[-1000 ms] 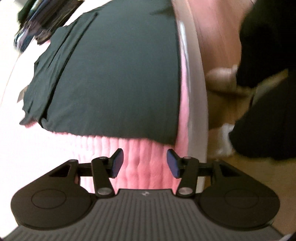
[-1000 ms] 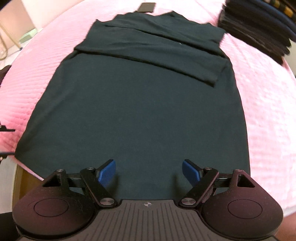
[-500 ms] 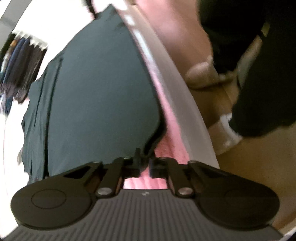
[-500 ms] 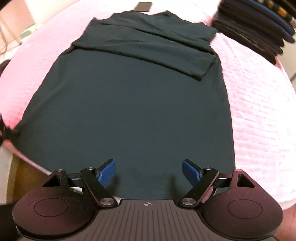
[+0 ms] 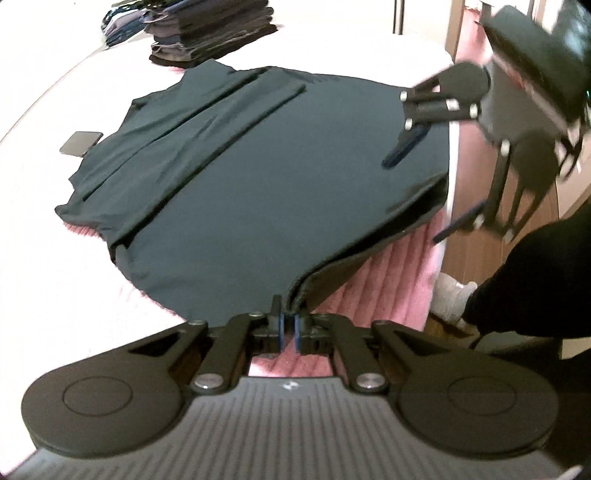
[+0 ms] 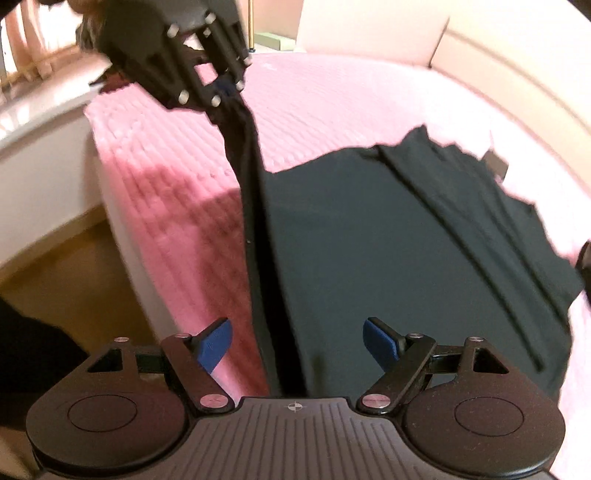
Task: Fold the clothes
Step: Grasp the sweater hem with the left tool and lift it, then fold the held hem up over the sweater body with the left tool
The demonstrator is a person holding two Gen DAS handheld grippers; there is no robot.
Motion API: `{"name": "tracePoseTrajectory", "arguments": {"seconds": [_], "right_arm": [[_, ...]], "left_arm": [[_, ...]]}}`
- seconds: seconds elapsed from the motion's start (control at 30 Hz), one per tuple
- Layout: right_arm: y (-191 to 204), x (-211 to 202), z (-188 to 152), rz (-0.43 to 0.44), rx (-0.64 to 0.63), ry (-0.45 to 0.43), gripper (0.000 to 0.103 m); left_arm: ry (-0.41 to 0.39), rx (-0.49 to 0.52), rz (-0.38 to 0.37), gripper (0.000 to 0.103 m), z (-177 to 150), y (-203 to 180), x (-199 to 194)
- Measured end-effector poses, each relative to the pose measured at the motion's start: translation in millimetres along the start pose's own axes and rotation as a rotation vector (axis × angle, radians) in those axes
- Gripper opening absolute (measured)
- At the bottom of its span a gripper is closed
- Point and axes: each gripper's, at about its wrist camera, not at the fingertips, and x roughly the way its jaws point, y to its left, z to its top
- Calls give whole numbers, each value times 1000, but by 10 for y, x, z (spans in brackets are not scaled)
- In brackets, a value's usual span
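Observation:
A dark green shirt (image 5: 258, 177) lies flat on the pink bedspread (image 5: 376, 284), sleeves folded in. My left gripper (image 5: 288, 328) is shut on the shirt's hem corner and lifts it a little off the bed. It shows in the right wrist view (image 6: 225, 92) with the hem stretched taut below it. My right gripper (image 6: 297, 343) is open and empty over the shirt's (image 6: 388, 258) other hem corner. It shows in the left wrist view (image 5: 424, 184) with its jaws wide apart.
A stack of folded dark clothes (image 5: 207, 33) sits at the bed's far side. A small dark phone-like object (image 5: 81, 144) lies by the shirt's collar. The bed edge (image 6: 122, 236) and wooden floor (image 6: 74, 280) are on my left.
My left gripper closed on the hem corner and raised it. My right gripper swung round to the hem's other end and stayed open.

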Motion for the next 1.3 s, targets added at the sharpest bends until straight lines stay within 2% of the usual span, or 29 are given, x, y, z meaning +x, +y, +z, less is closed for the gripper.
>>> {"name": "tracePoseTrajectory", "arguments": {"seconds": [0.03, 0.07, 0.13, 0.3, 0.37, 0.53, 0.63, 0.7, 0.77, 0.9, 1.07, 1.3], "right_arm": [[-2, 55, -51, -19, -15, 12, 80], [-4, 111, -103, -39, -29, 24, 66], [-50, 179, -247, -75, -56, 72, 51], [-406, 53, -858, -210, -97, 188, 50], [-581, -24, -1103, -248, -110, 237, 46], [-873, -199, -1482, -286, -213, 292, 45], [-981, -242, -1590, -296, -255, 316, 26], [-1060, -259, -1608, -301, -256, 329, 22], [-1129, -260, -1599, -289, -269, 337, 2], [-1217, -375, -1561, -250, -298, 343, 1], [-1204, -729, -1478, -202, -346, 345, 1], [-997, -1332, -1337, -98, -375, 364, 1]], "left_arm": [[2, -13, -1, 3, 10, 14, -10], [4, -26, -2, 3, 19, 28, -21], [11, -58, -5, 3, 0, 62, -58], [27, -83, 2, 3, -32, 66, -73], [34, -89, 6, 3, -35, 39, -67], [58, -100, 25, 3, -34, -38, -45], [67, -107, 40, 3, -29, -74, -57], [74, -105, 51, 3, -23, -100, -61], [82, -98, 63, 3, -15, -127, -59], [118, -80, 91, 3, -28, -172, -49], [144, -37, 82, 2, -83, -359, -220], [165, -115, 72, 1, -130, -629, -591]]}}
